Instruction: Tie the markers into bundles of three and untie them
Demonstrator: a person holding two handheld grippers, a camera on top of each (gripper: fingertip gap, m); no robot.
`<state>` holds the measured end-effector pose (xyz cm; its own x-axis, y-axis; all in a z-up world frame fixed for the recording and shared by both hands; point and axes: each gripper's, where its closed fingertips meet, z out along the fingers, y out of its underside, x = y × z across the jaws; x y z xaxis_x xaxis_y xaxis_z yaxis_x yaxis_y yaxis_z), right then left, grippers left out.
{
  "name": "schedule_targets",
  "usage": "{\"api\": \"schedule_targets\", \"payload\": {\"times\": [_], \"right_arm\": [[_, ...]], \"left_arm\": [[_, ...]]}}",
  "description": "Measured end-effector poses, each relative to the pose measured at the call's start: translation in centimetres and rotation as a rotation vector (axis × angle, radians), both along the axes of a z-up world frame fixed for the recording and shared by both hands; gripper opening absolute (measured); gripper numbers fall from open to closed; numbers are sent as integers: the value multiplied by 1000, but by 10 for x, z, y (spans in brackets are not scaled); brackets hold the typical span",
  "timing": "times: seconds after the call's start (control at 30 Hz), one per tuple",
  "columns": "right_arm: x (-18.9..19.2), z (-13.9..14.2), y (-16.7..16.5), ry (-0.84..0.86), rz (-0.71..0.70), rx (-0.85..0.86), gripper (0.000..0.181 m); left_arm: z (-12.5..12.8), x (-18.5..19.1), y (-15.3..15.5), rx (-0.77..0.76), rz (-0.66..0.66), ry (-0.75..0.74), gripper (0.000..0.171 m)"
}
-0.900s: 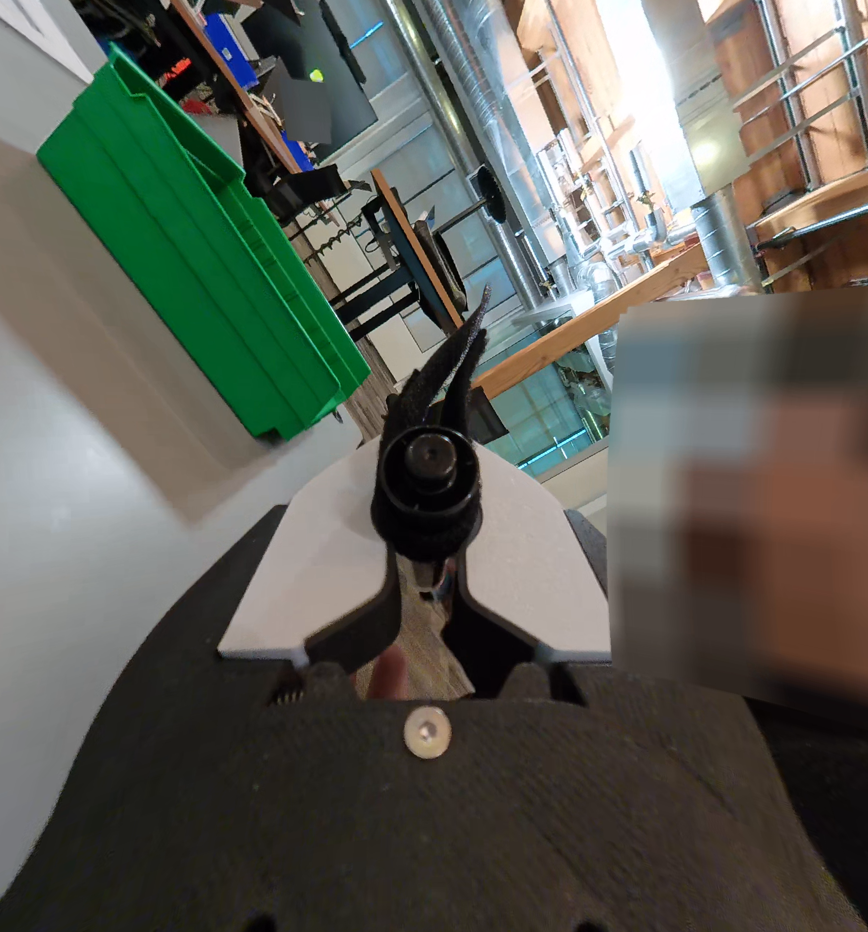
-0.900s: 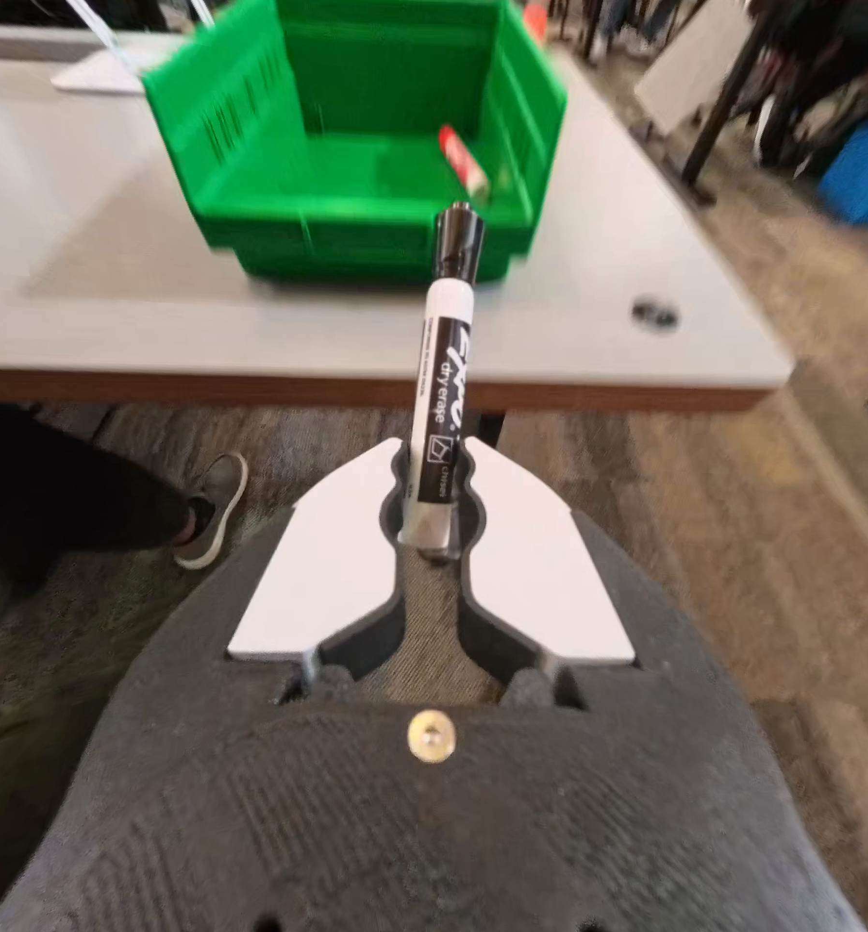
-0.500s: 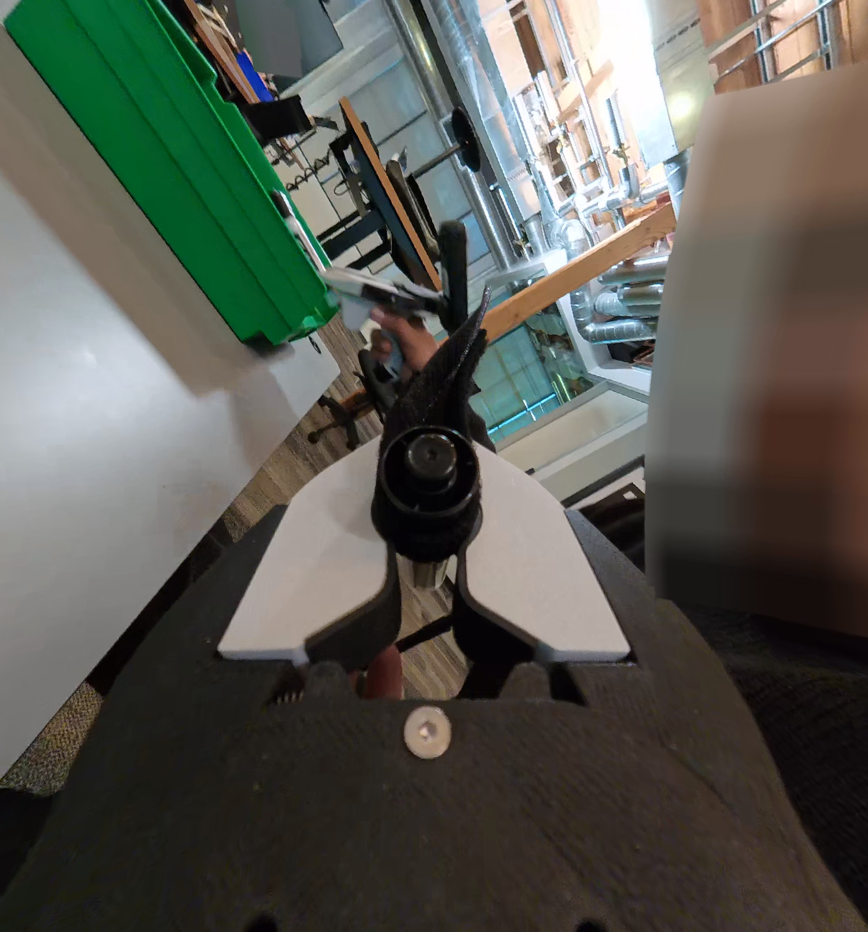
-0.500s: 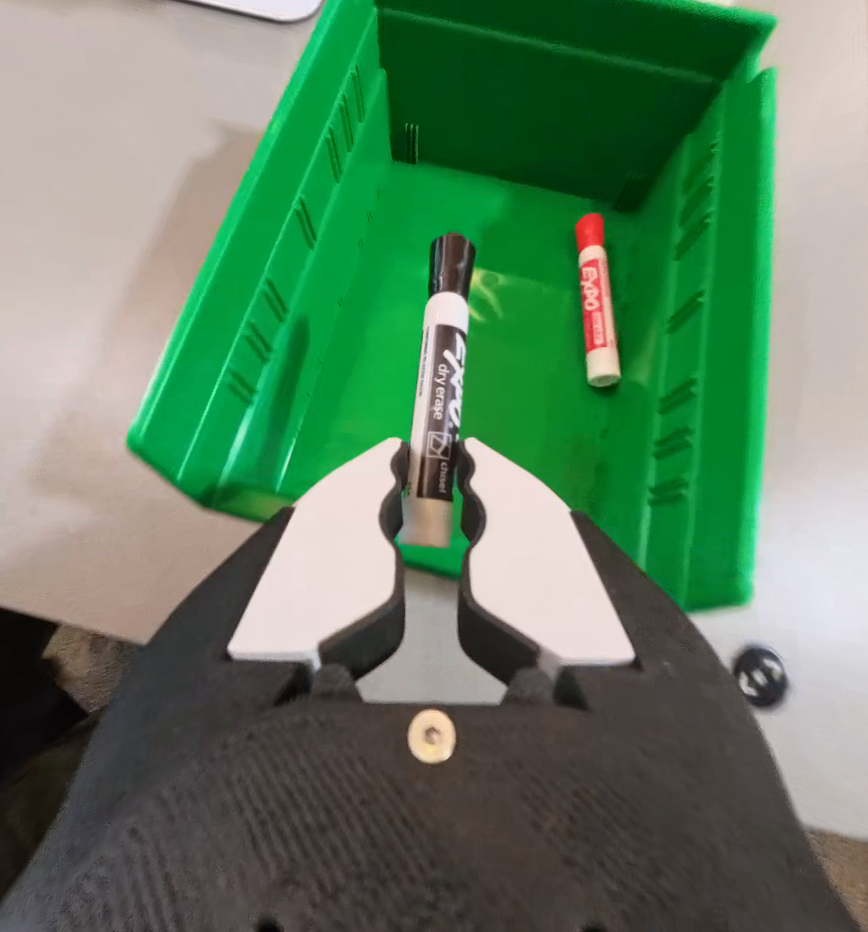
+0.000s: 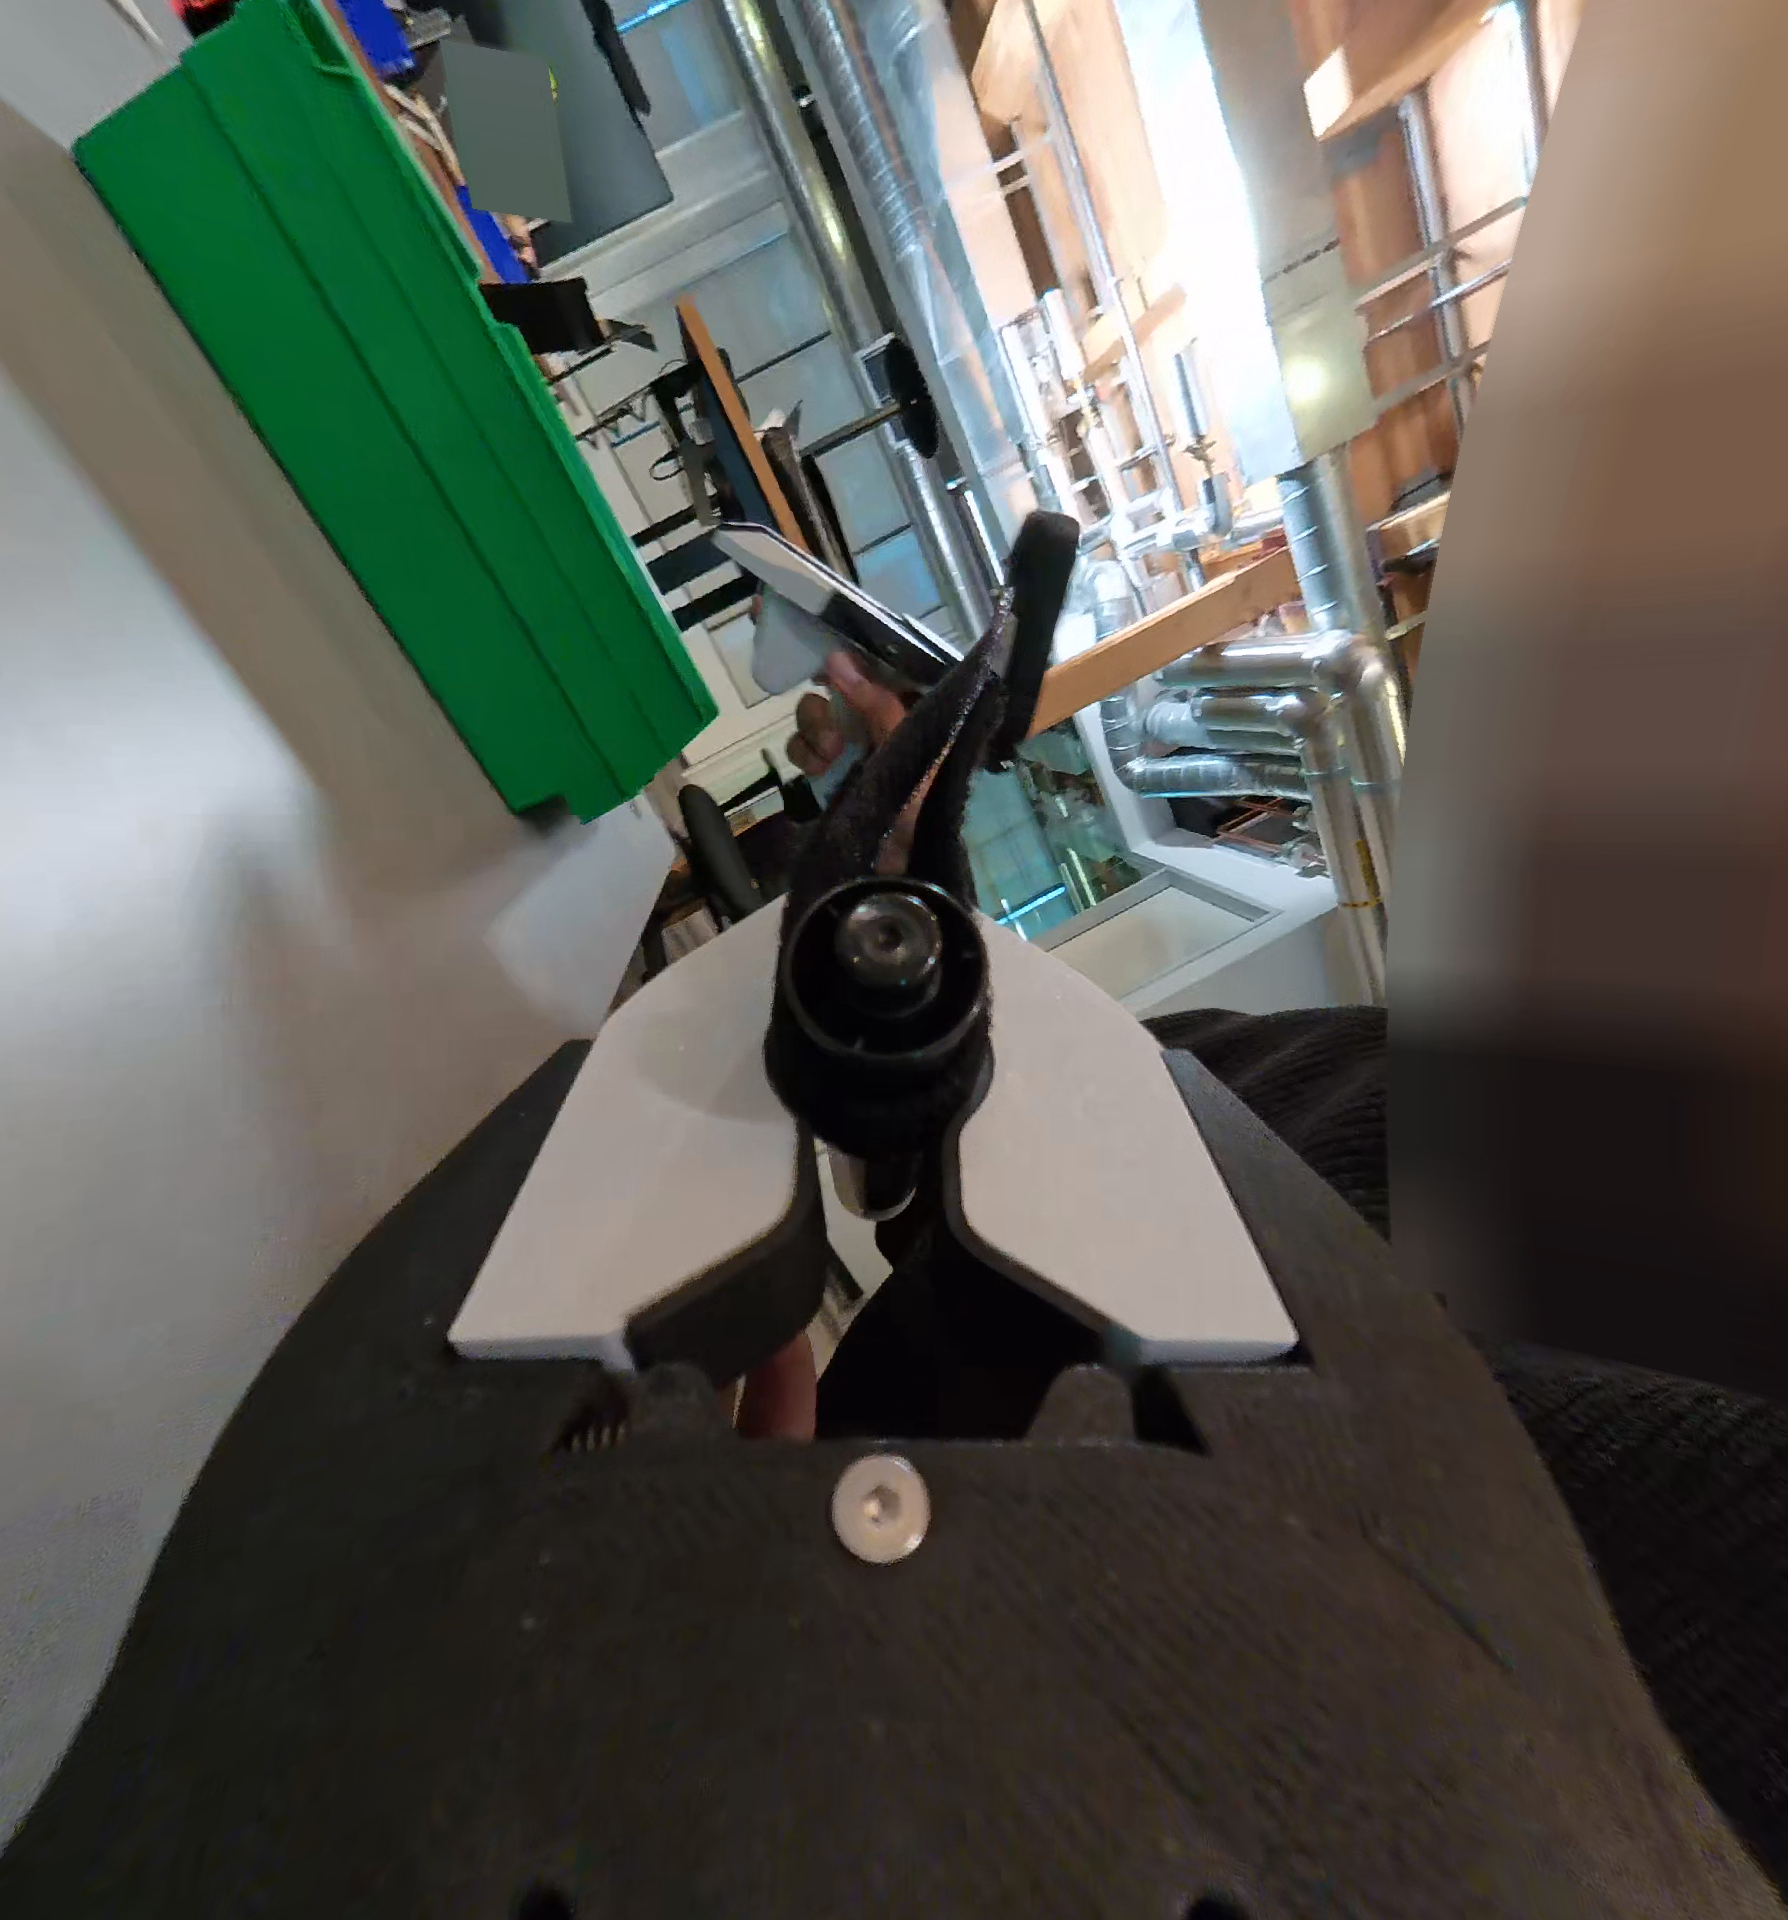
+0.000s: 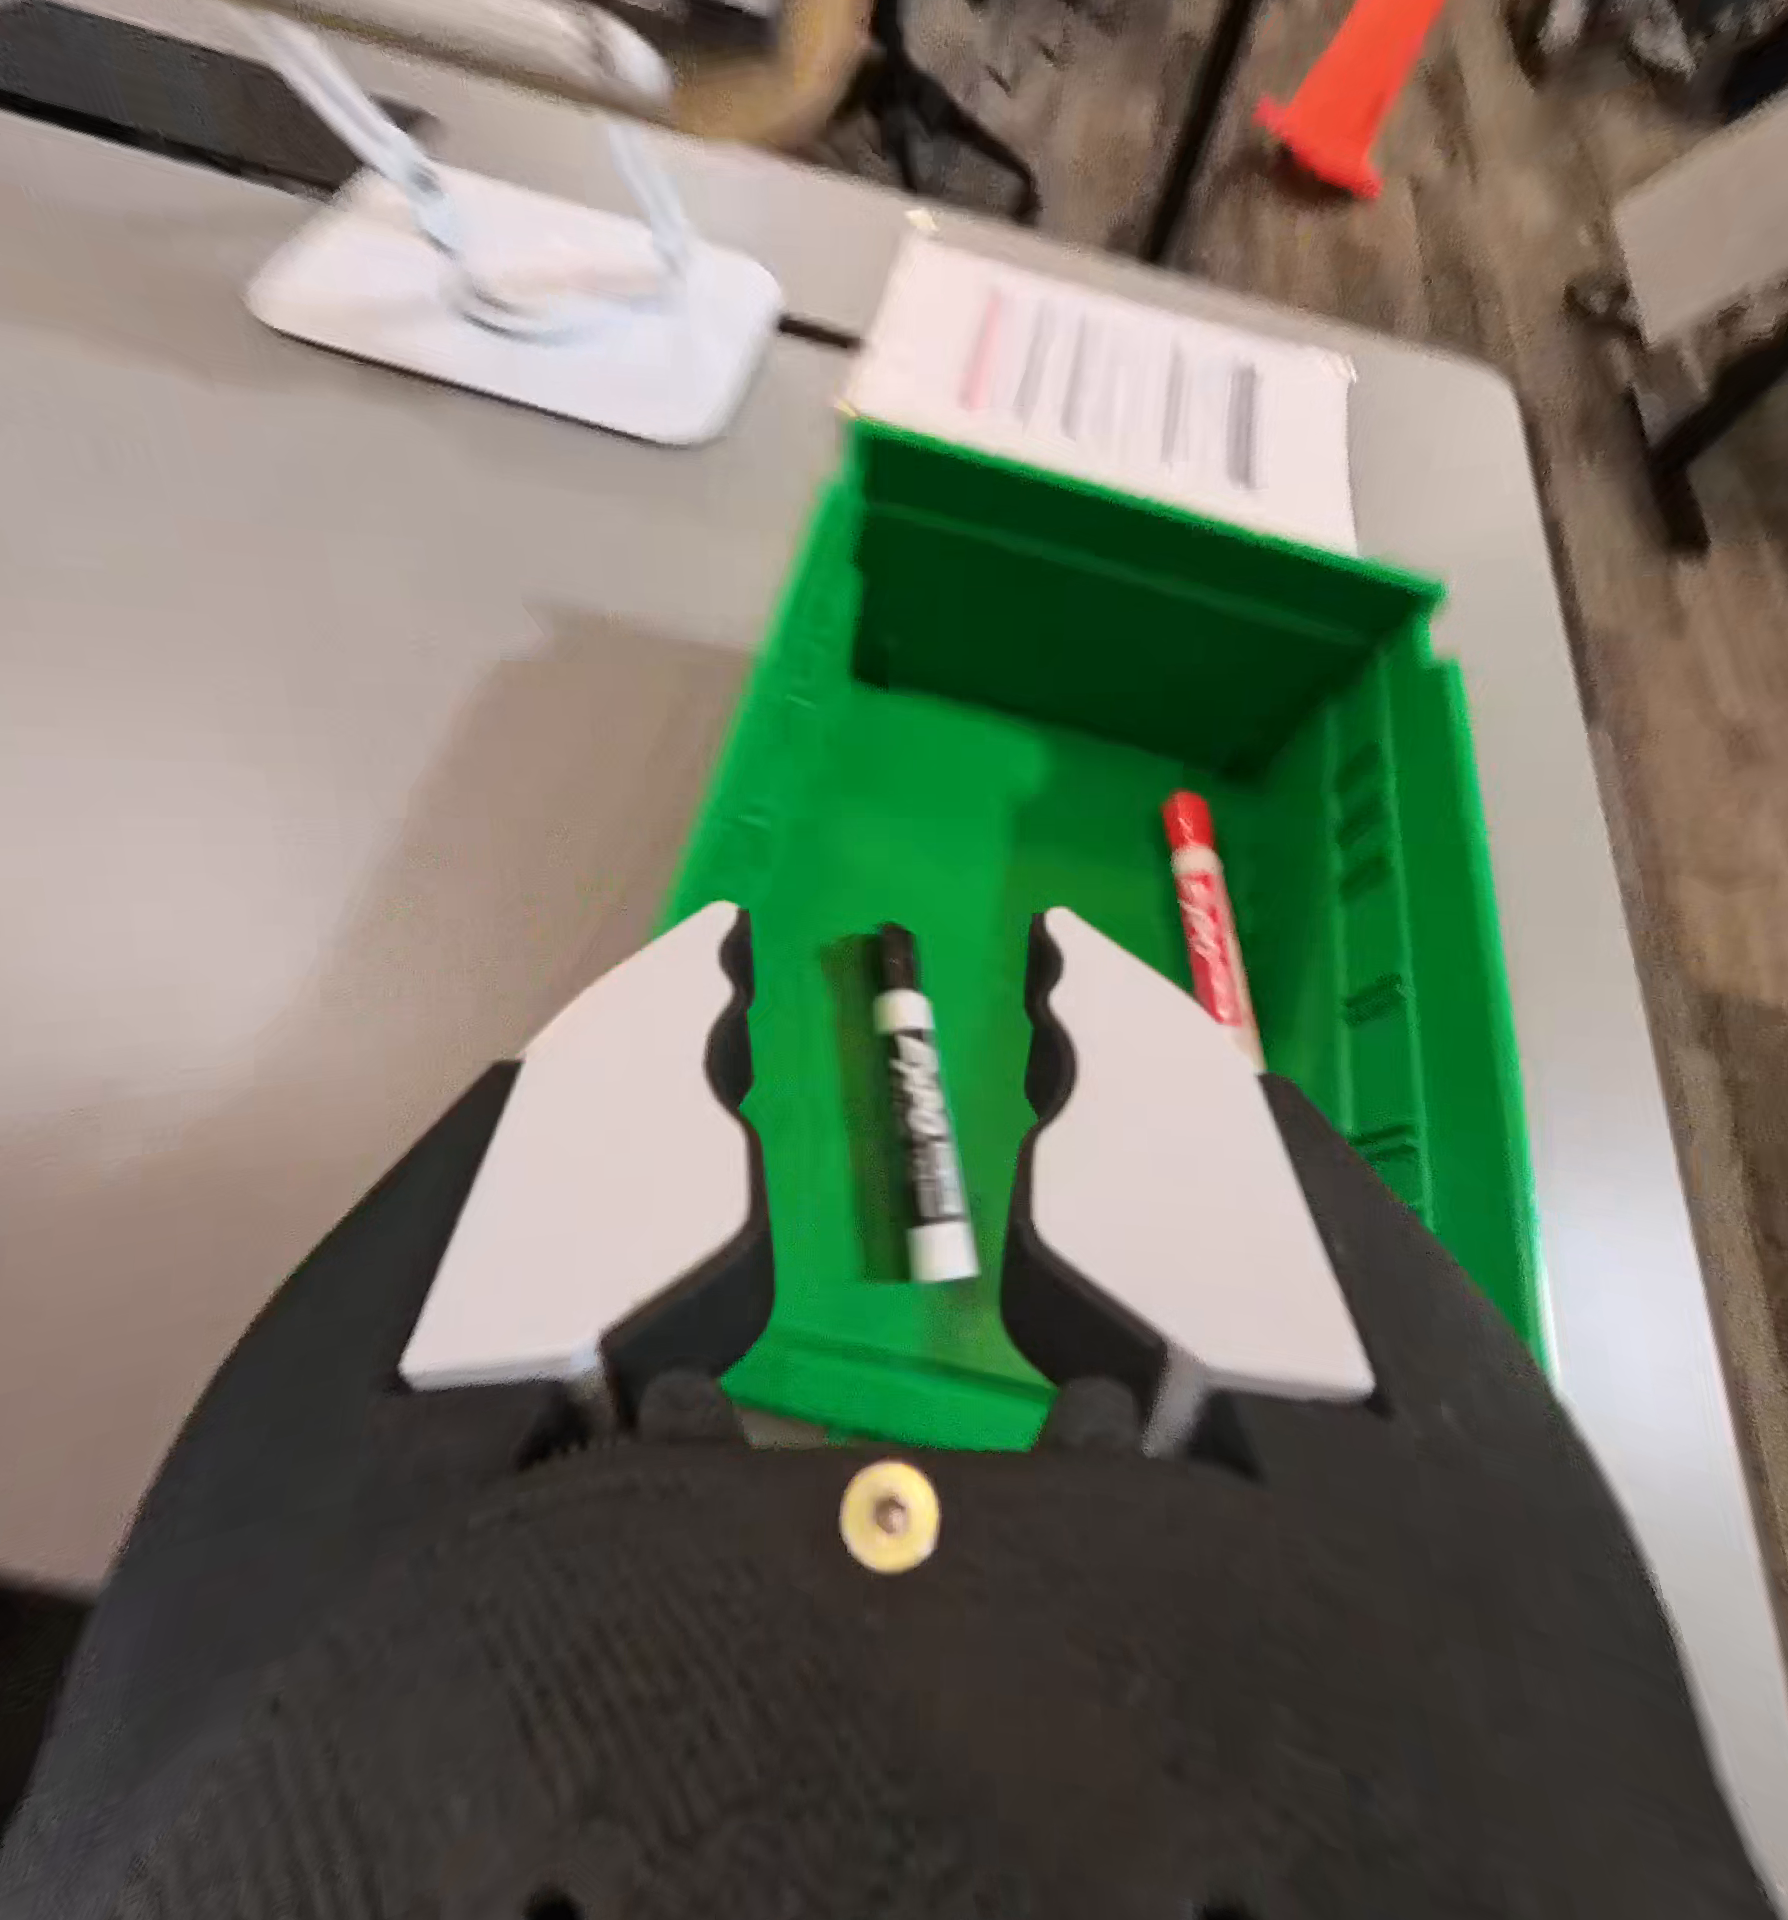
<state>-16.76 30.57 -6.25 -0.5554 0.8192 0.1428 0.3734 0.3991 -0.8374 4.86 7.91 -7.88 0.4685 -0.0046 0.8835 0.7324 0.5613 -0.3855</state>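
Note:
My right gripper [image 6: 885, 925] is open and empty above the near end of a green bin [image 6: 1409, 935]. A black dry-erase marker [image 6: 921, 1112] lies on the bin floor, seen between my fingers and clear of them. A red marker [image 6: 1207, 935] lies by the bin's right wall. My left gripper [image 5: 874, 956] is shut on a black round part with a fabric strap [image 5: 885, 1003], held off the table edge, tilted. The bin shows in the left wrist view [image 5: 381, 447], with the other gripper [image 5: 817, 613] and a hand beside it.
The grey table [image 6: 298, 779] holds a white stand [image 6: 516, 291] at the back left and a printed sheet [image 6: 1108, 384] behind the bin. An orange cone [image 6: 1337, 94] stands on the floor beyond. A blurred patch covers the right of the left wrist view.
My right gripper moved from in front of the table to over the bin, opened and let go of the black marker, which now lies in the bin. My left gripper stays shut on its part.

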Motion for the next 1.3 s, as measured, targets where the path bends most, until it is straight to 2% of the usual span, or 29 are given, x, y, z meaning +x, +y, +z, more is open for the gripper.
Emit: {"api": "schedule_targets", "payload": {"times": [0.07,0.1,0.2,0.27,0.33,0.4,0.5,0.6,0.7,0.8,0.83,1.03,1.2,1.3], "right_arm": [[47,23,-43,5,134,-70,51],[77,25,-71,-36,223,-142,53],[171,0,-146,-260,513,-317,66],[194,-19,-164,-261,536,-359,65],[200,-29,-168,-201,530,-420,57],[214,-34,-175,-219,635,-424,59],[215,-31,-175,-200,684,-457,59],[225,-35,-178,-297,711,-569,59],[230,-48,-182,-344,736,-564,54],[240,-61,-185,-380,796,-499,30],[242,-63,-186,-378,814,-483,21],[239,-64,-193,-395,811,-506,21],[227,-57,-184,-415,784,-578,20],[224,-55,-180,-433,777,-614,20]], "left_arm": [[9,-2,5,11,-8,19,18],[14,-4,8,10,-8,28,18],[23,-11,19,-24,-28,74,19],[27,-19,23,-46,-32,122,18],[25,-28,25,-96,-38,145,18],[22,-33,30,-150,-61,177,19],[18,-38,38,-168,-76,187,18],[14,-30,50,-146,-120,175,18],[7,-19,65,-173,-179,181,19],[2,-12,70,-185,-198,182,19],[0,-13,69,-196,-187,177,19],[-2,-17,59,-182,-175,159,20],[-1,-27,44,-118,-140,116,21],[-3,-29,42,-130,-145,116,22]]}}
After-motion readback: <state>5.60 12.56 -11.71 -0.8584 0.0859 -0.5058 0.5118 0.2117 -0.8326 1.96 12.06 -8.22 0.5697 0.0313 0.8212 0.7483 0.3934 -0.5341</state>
